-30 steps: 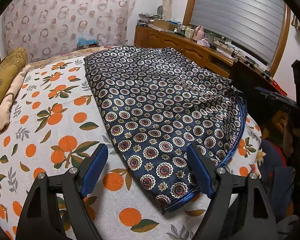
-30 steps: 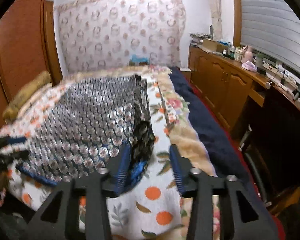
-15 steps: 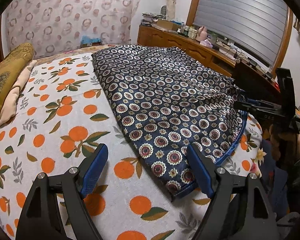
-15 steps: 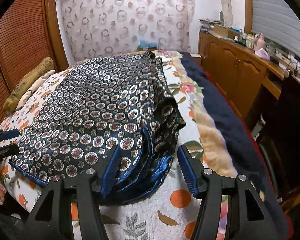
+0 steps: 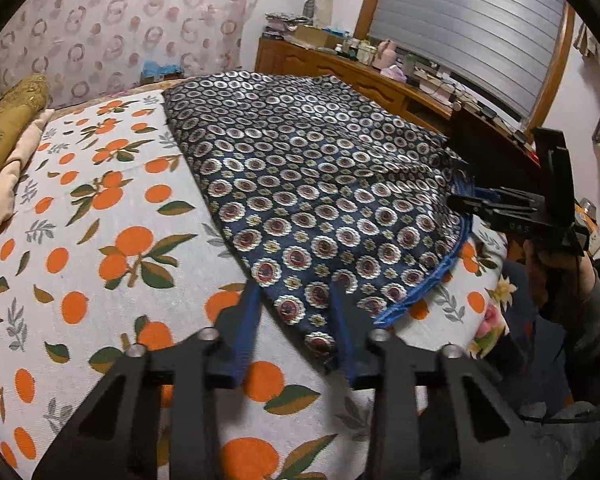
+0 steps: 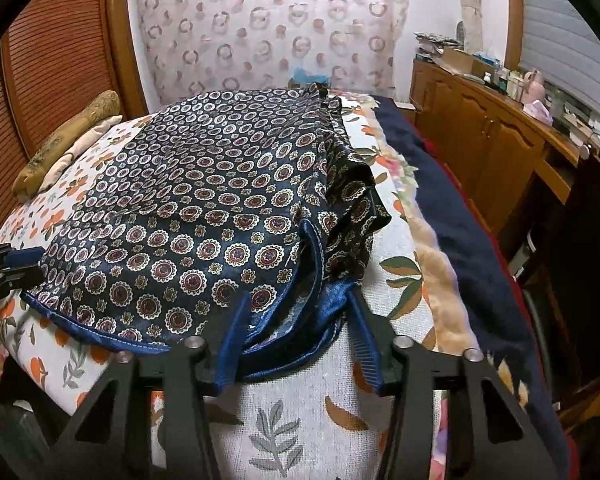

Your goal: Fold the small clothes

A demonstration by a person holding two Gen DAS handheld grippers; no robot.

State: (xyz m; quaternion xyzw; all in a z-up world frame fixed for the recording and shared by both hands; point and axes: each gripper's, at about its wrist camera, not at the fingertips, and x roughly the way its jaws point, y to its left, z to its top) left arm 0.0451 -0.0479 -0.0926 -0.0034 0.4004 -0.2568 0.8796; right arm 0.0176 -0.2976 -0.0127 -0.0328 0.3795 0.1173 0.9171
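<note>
A navy garment with round medallion print and blue hem (image 5: 320, 184) lies spread on the bed; it also shows in the right wrist view (image 6: 204, 208). My left gripper (image 5: 294, 300) straddles the garment's near left corner, its jaws partly closed with the cloth between them but a gap still showing. My right gripper (image 6: 298, 312) straddles the bunched blue hem at the near right corner, its jaws open around the folds. The right gripper also shows in the left wrist view (image 5: 512, 208), the left one in the right wrist view (image 6: 8, 264).
The bed has an orange-fruit print sheet (image 5: 100, 220). A gold bolster (image 5: 8, 120) lies at the left. A dark blue blanket (image 6: 460, 208) runs along the bed's right side. A wooden cabinet (image 6: 500, 128) with clutter stands by the window.
Both grippers moved forward onto the garment's near corners. The left jaws narrowed around the corner; the right jaws now reach around the blue hem.
</note>
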